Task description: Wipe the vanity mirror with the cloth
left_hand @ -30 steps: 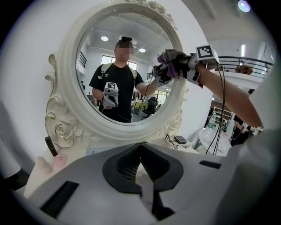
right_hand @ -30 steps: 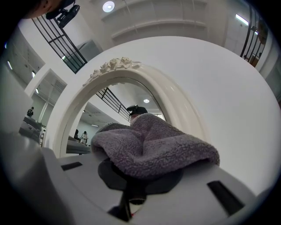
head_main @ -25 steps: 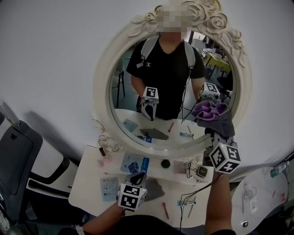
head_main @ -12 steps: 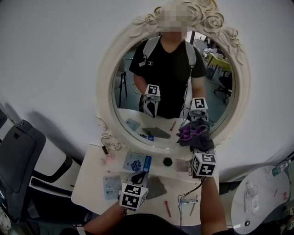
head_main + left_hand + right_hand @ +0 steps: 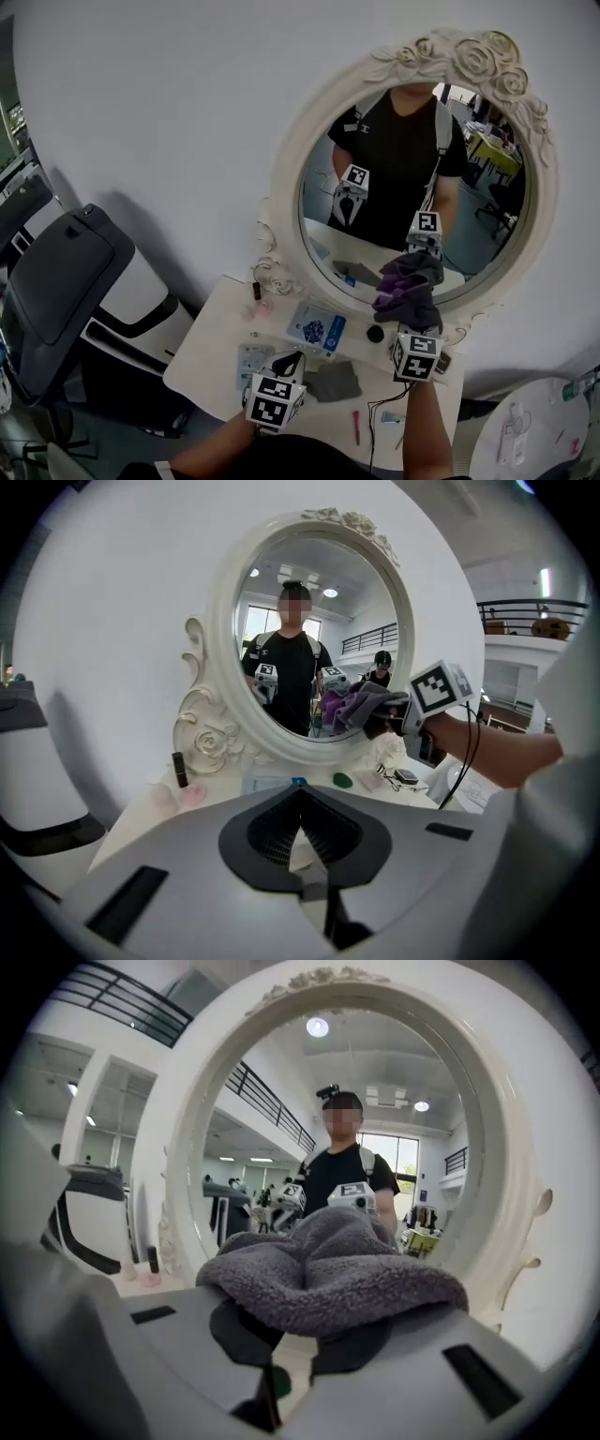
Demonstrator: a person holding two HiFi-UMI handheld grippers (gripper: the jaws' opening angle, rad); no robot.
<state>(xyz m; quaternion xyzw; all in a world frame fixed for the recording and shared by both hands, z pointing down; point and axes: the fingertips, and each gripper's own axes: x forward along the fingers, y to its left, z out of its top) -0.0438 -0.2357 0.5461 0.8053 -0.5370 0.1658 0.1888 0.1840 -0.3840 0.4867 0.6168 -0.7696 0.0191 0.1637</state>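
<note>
The grey cloth (image 5: 410, 298) was gripped tight by the right hand-held gripper (image 5: 412, 321) and pressed against the bottom of the vanity mirror (image 5: 487, 225). The left hand-held gripper (image 5: 289, 361) was held low over the surface (image 5: 211, 347), closed and empty.

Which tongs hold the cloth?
The right tongs, shut on the grey cloth by the mirror; the left tongs are shut and empty over the table.

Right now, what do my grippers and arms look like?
The left gripper and right gripper have light grey bodies and dark ribbed pads, each with a white cube of black square markers. A black cable hangs by the right arm. No sleeves on the forearms.
</note>
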